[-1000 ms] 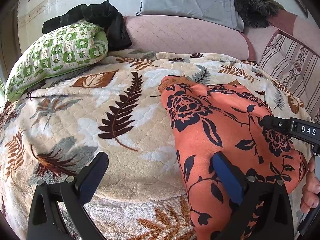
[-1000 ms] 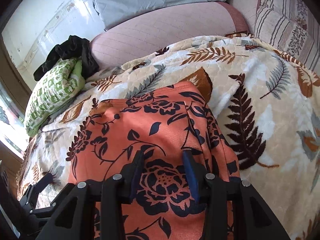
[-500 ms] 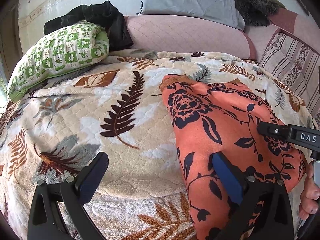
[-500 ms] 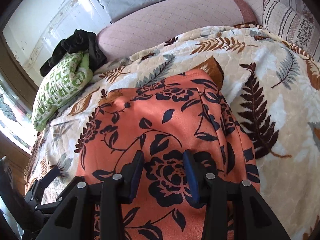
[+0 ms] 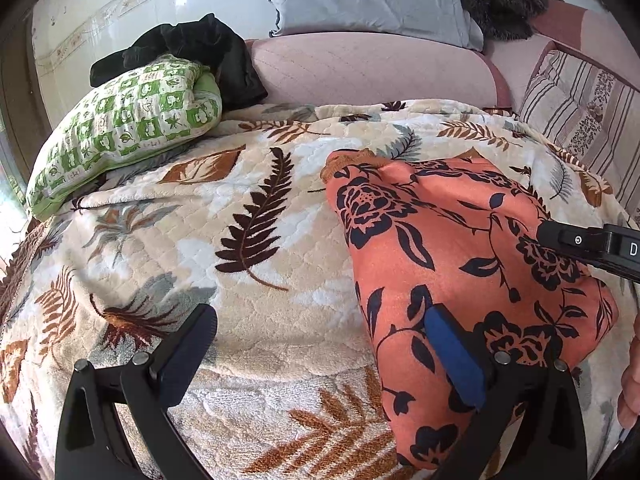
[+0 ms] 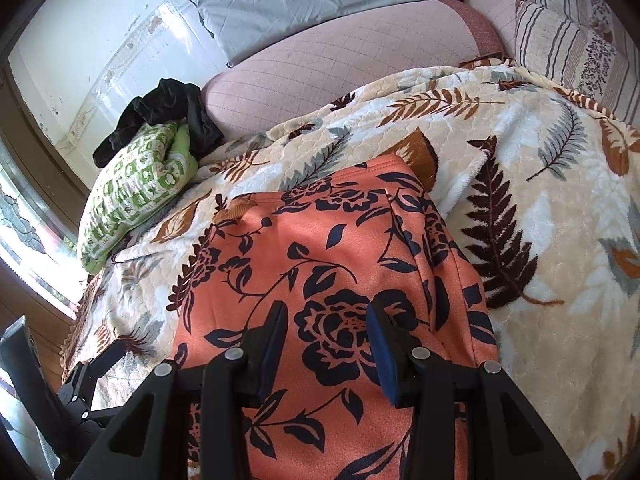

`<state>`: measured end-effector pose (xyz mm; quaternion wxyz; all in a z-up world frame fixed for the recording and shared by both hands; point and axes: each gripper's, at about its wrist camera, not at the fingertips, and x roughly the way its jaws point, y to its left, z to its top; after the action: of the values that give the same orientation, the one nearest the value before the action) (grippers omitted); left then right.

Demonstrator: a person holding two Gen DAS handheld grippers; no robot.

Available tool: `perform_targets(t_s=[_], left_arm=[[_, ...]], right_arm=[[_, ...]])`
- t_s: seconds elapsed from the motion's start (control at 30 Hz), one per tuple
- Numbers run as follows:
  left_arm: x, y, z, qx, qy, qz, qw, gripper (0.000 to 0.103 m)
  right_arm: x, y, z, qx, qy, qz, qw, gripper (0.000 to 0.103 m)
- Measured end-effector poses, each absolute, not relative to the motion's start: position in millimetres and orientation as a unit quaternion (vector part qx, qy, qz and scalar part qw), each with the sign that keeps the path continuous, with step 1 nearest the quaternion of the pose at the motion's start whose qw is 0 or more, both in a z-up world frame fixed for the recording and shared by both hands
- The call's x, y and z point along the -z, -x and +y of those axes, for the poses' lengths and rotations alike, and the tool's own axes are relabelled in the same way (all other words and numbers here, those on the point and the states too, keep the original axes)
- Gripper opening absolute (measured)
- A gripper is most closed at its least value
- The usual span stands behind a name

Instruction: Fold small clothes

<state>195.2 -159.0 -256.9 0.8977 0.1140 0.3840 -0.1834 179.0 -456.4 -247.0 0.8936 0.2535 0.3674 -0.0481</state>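
Near the bed's (image 5: pixel 256 240) front edge, the orange garment (image 6: pixel 320 264) lies folded; both grippers, left (image 5: pixel 320 354) and right (image 6: pixel 326 350), hover fingers apart, seemingly lining up another fold.

In the left wrist view, the middle and lower left of the blanket (image 5: pixel 248 320) lie bare, giving free passage. The green pillow (image 5: pixel 124 128) and black clothes (image 5: pixel 188 48) block the upper left; the orange garment (image 5: pixel 460 264) covers the right.
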Motion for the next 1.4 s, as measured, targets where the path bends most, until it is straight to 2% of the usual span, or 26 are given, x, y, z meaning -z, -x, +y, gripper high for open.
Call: perform_targets(t_s=[0.23,0.73,0.9,1.4], left_arm=[[261.2,-193.6,-155.5,0.184,-0.111,0.388,0.896,0.103],[260.4,-198.7,-157.1,0.187,-0.113,0.394,0.893,0.103],[260.9,-201.2,-157.8,0.189,-0.109,0.395,0.892,0.103],[257.5,-205.5,-154.9,0.189,-0.087,0.410,0.888,0.103]], right_arm=[[263.3,-183.6,-447.6,0.048,-0.236,0.406,0.881,0.045],[242.4,-181.0,-458.3,0.040,-0.259,0.361,0.895,0.045],[262.1,-192.4,-462.5,0.050,-0.268,0.406,0.872,0.045],[244.0,-176.7,-465.6,0.044,-0.271,0.364,0.890,0.045]])
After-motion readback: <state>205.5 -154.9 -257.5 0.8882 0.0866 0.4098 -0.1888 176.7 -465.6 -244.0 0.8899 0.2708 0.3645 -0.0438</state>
